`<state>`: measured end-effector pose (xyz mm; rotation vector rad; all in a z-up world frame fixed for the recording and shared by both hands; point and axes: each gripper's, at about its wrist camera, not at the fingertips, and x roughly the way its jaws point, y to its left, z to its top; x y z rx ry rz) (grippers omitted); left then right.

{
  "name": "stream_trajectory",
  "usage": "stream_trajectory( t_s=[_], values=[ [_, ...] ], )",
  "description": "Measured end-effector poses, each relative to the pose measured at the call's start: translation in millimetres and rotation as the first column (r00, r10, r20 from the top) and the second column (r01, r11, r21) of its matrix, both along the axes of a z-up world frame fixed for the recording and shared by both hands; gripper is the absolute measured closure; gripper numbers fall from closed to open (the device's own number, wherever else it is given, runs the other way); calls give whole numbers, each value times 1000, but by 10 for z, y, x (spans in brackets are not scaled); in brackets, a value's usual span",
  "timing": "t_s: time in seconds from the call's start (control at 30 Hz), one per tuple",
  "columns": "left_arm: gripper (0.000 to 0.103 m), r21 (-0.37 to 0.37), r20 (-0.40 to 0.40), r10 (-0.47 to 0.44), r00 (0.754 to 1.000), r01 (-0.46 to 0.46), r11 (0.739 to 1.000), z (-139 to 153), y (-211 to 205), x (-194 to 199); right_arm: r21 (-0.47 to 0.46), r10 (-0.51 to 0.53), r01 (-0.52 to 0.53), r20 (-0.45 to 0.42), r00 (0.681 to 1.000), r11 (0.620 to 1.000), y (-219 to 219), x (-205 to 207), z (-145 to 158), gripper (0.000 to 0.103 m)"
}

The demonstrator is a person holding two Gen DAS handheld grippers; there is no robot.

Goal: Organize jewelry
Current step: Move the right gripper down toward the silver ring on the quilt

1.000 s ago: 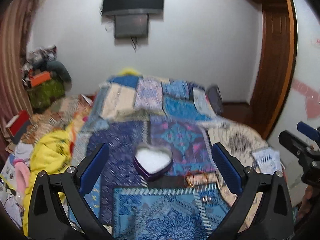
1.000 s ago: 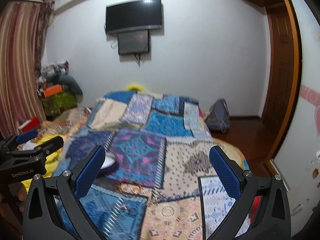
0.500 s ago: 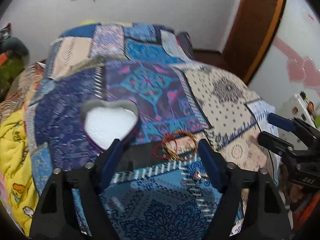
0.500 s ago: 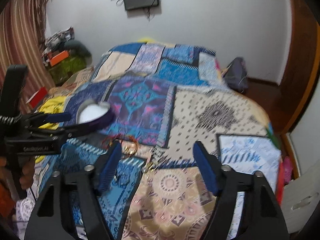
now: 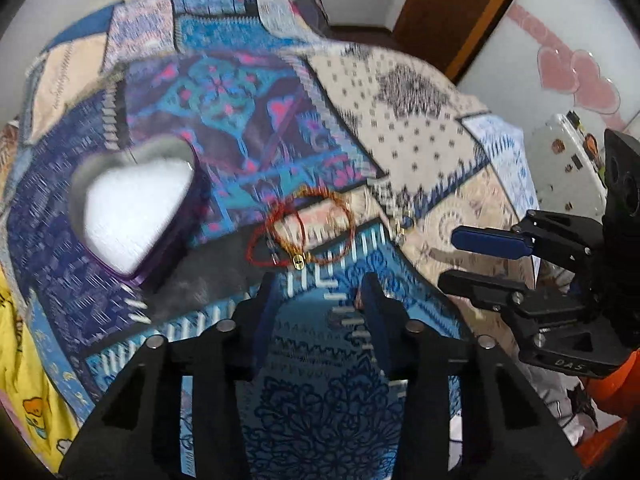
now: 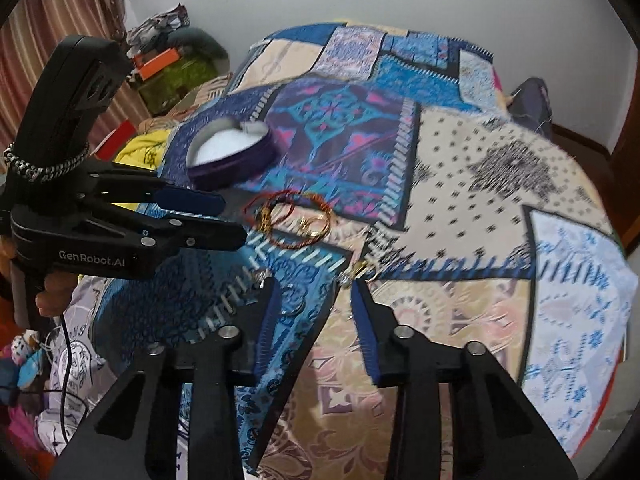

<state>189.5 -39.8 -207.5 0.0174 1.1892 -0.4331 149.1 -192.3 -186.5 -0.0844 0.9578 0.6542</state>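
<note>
A purple heart-shaped box [image 5: 132,208] with a white lining lies open on the patchwork quilt, also seen as heart box [image 6: 232,152]. Red and orange bracelets [image 5: 304,228] with a gold clasp lie just right of it; bracelets [image 6: 292,220] lie beside gold rings [image 6: 316,224]. A small gold earring [image 6: 358,270] rests by my right fingertip. My left gripper [image 5: 320,284] points down just short of the bracelets, jaws closing, nothing pressed between the pads. My right gripper [image 6: 314,286] hovers over the quilt near the earring, jaws closing on nothing.
The quilt [image 6: 480,184] covers a rounded bed. In the right wrist view the left gripper [image 6: 230,220] reaches in from the left, held by a hand. A yellow blanket [image 5: 24,360] lies at the left edge; a wooden door [image 5: 460,12] and white case [image 5: 568,168] stand at right.
Both grippers have tipped downward and dropped toward the quilt, bringing the bracelets and heart box close. Both pairs of jaws have narrowed from wide open.
</note>
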Motion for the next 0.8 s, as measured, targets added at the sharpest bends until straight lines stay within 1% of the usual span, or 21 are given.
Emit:
stream_trajectory(
  t_s=[0.07,0.13,0.5,0.53,0.57,0.7,0.73,0.8],
  values=[
    [64,-3,-24,-4,1000,4,1000,-63,3,-23,1,12,-12,-19,1000,1000,23,-3,-39,77],
    [66,-13,-42,-12,999,12,1000,-119,-16,-57,-4,28,-28,-31,999,1000,53,-10,-82,78],
    [66,-22,-27,-18,999,17,1000,-125,-34,-155,-39,76,-78,-62,995,996,242,17,-247,78],
    [66,-21,-25,-18,1000,17,1000,-138,-43,-148,-39,77,-80,-62,995,996,244,7,-250,78],
    [66,-22,-24,-18,1000,17,1000,-138,-42,-149,-42,77,-80,-59,995,996,250,2,-257,81],
    [66,-27,-19,-18,1000,18,999,-150,-68,-127,-37,74,-76,-56,996,996,230,12,-246,83],
    [66,-26,-16,-21,1000,20,999,-150,-81,-125,-36,72,-74,-56,996,997,225,9,-238,85],
    [66,-25,-10,-25,1000,24,999,-155,-107,-115,-36,69,-72,-59,996,997,207,14,-234,85]
  ],
)
